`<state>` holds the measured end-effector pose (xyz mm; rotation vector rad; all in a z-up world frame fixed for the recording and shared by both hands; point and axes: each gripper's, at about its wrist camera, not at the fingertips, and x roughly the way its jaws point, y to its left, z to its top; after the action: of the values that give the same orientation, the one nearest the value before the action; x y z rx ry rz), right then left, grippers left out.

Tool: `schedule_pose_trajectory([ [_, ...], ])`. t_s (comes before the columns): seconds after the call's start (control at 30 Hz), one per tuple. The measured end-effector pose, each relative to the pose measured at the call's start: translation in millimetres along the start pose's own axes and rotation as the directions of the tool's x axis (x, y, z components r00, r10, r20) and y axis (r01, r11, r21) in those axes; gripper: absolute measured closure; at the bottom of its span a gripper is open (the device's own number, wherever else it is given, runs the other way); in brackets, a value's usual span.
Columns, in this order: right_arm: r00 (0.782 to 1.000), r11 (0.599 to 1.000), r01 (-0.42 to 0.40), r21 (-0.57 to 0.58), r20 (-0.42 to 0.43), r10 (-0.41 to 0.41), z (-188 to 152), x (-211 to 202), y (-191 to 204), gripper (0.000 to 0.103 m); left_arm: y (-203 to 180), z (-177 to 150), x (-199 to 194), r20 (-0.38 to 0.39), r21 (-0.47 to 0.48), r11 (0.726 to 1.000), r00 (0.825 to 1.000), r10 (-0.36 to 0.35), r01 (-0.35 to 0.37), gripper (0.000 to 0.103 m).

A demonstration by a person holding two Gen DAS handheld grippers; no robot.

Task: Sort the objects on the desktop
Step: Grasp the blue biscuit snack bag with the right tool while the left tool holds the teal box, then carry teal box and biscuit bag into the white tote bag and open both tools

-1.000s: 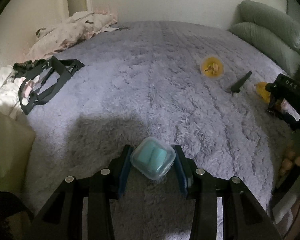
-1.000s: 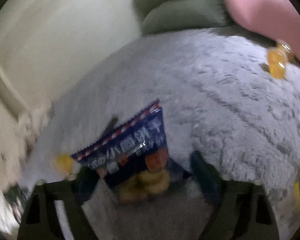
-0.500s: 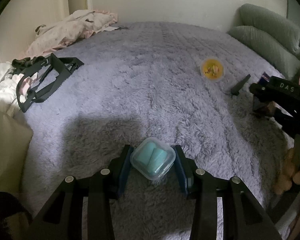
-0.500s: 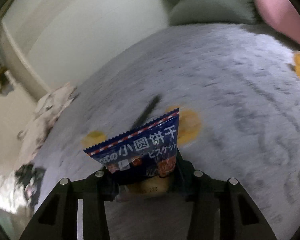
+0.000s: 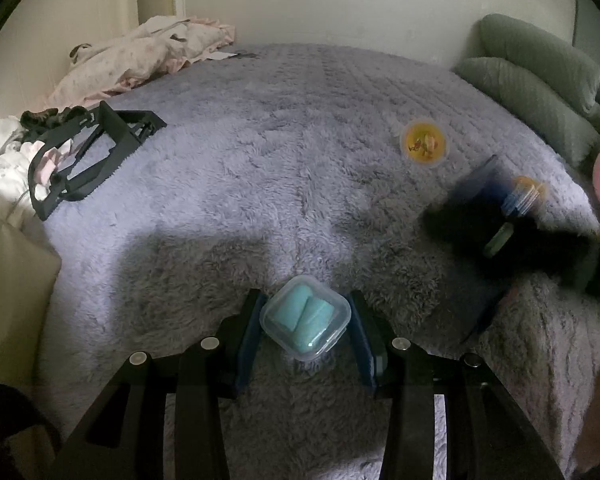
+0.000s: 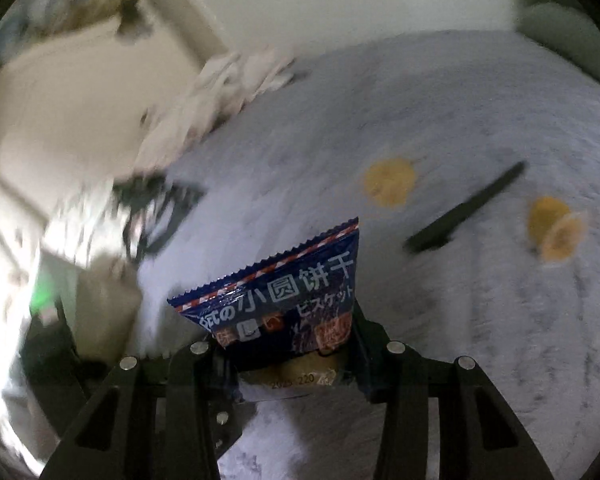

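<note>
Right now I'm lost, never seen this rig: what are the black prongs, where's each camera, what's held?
No robot here: a person holds a two-finger gripper in each hand, and a fisheye camera on each looks along its fingers. The prongs at the bottom of each view are those fingers. Left view: the left gripper is shut on a clear earplug case. Right view: the right gripper is shut on a blue biscuit packet, raised off the bed. On the grey fluffy blanket lie a black pen, two yellow jelly cups and a black frame.

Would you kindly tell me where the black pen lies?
In the right wrist view, the black pen lies on the grey blanket, right of centre, between two yellow cups.
</note>
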<state>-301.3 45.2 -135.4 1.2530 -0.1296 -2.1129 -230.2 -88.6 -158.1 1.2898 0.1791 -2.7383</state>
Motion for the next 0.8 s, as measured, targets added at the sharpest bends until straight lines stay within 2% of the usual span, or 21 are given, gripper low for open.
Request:
schedule_pose_trajectory([
  [0.03,0.998,0.999,0.049,-0.014,-0.043,-0.05,-2,14,1,0.06,0,0,0,0.0,0.001,1.0,1.0,-0.001,0.001,0.059],
  [0.07,0.996,0.997,0.073,-0.023,-0.049,-0.074,-7,22,0,0.059,-1,0,0,0.001,0.003,1.0,1.0,0.001,-0.001,0.058],
  [0.1,0.997,0.996,0.08,-0.044,0.006,-0.08,-7,21,3,0.057,-1,0,0,0.002,0.005,1.0,1.0,0.003,-0.003,0.058],
  [0.17,0.992,0.989,0.125,-0.073,0.017,-0.124,-6,26,10,0.056,-2,0,1,0.003,0.008,1.0,1.0,0.006,-0.006,0.058],
  [0.2,0.991,0.987,0.133,-0.089,0.032,-0.13,-7,27,13,0.052,-2,0,1,0.004,0.008,1.0,1.0,0.004,-0.004,0.057],
  [0.27,0.992,0.983,0.115,-0.142,0.065,-0.107,-12,35,22,0.033,0,-1,1,0.007,-0.001,1.0,1.0,0.002,-0.002,0.054],
  [0.3,0.992,0.981,0.113,-0.157,0.067,-0.103,-12,41,22,0.018,2,-1,2,0.008,-0.008,1.0,1.0,0.0,0.0,0.051],
  [0.37,0.988,0.97,0.15,-0.192,0.049,-0.144,-9,52,34,0.009,3,-3,2,0.011,-0.017,1.0,1.0,-0.012,0.012,0.051],
  [0.4,0.989,0.97,0.148,-0.19,0.044,-0.143,-7,58,36,0.0,4,-3,2,0.012,-0.023,1.0,1.0,-0.018,0.018,0.051],
  [0.73,0.988,0.972,0.149,-0.18,0.062,-0.14,-10,59,34,0.0,4,-3,2,0.011,-0.024,1.0,1.0,-0.019,0.019,0.05],
  [0.8,0.988,0.973,0.149,-0.176,0.064,-0.139,-10,57,34,0.0,3,-3,2,0.008,-0.015,1.0,1.0,-0.009,0.009,0.054],
])
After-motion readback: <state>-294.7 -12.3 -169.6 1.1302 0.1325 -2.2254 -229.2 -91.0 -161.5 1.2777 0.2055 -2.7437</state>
